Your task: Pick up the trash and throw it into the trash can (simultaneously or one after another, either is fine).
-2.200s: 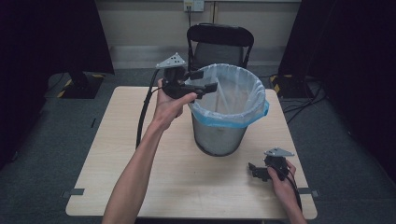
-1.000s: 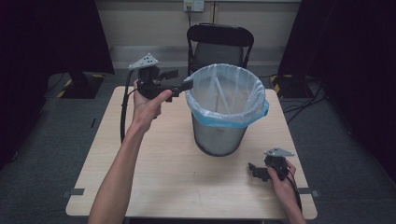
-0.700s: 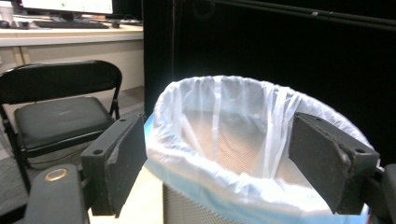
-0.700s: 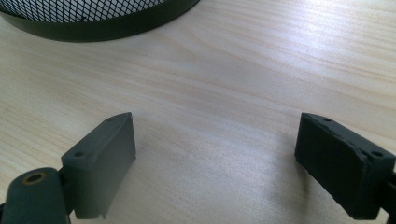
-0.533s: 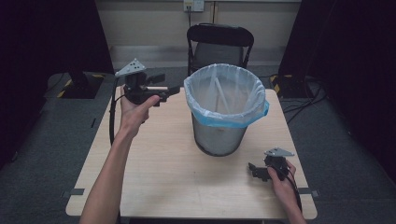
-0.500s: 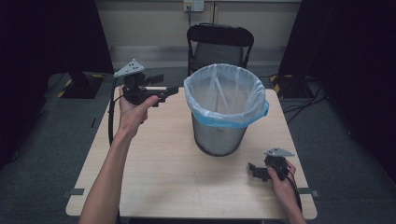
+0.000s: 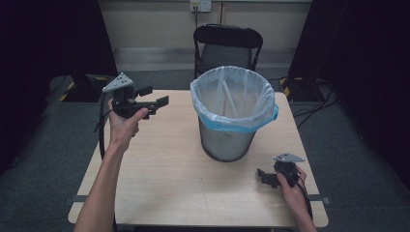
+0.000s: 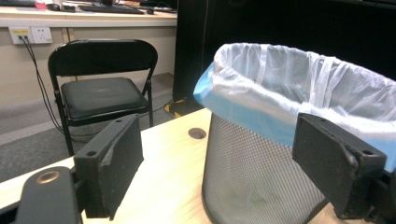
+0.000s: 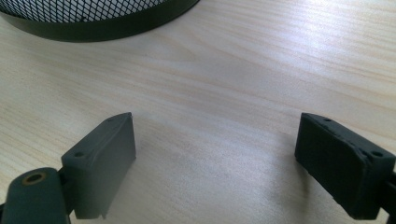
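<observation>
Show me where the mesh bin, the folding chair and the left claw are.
mesh bin (image 7: 227,142): high view, on its mesh wall.
folding chair (image 8: 100,95): left gripper view, on its seat.
left claw (image 7: 157,96): high view, midway between its jaw tips.

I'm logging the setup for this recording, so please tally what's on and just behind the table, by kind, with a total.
Mesh bins: 1
Bin liners: 1
Handheld grippers: 2, left gripper, right gripper
Folding chairs: 1
Tables: 1
Total: 6
</observation>
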{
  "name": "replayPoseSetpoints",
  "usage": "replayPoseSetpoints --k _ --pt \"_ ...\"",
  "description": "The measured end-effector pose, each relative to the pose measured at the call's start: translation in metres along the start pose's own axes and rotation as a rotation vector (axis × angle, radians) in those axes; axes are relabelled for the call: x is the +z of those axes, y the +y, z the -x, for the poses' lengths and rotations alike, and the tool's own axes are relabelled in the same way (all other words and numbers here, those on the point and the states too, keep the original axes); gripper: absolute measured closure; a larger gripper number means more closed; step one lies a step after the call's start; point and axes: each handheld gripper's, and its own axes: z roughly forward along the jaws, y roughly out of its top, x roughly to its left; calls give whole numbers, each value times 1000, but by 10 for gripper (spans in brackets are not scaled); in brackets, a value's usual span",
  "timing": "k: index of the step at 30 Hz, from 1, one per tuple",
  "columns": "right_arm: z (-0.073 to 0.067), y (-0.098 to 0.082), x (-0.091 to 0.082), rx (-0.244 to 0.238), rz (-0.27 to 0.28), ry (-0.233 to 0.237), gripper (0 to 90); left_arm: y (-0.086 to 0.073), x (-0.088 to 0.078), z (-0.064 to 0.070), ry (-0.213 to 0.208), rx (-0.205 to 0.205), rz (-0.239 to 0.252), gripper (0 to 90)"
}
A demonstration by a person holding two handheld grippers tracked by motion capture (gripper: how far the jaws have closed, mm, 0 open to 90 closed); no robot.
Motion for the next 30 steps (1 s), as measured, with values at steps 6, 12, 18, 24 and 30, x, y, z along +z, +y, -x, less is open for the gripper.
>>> replayPoseSetpoints --k 6,12,18,24,30 --pt "0 0 0 0 0 0 115 -9 -5 -5 26 9 -29 161" --pt "0 0 0 0 0 0 115 -25 -11 -8 32 18 -58 156" --pt "0 0 0 2 1 0 115 -40 -19 -14 44 11 -86 156" --pt "0 0 0 2 1 0 115 -57 -26 -19 88 8 -135 159" --pt "0 0 0 2 1 0 115 -80 -27 -23 146 17 -193 159"
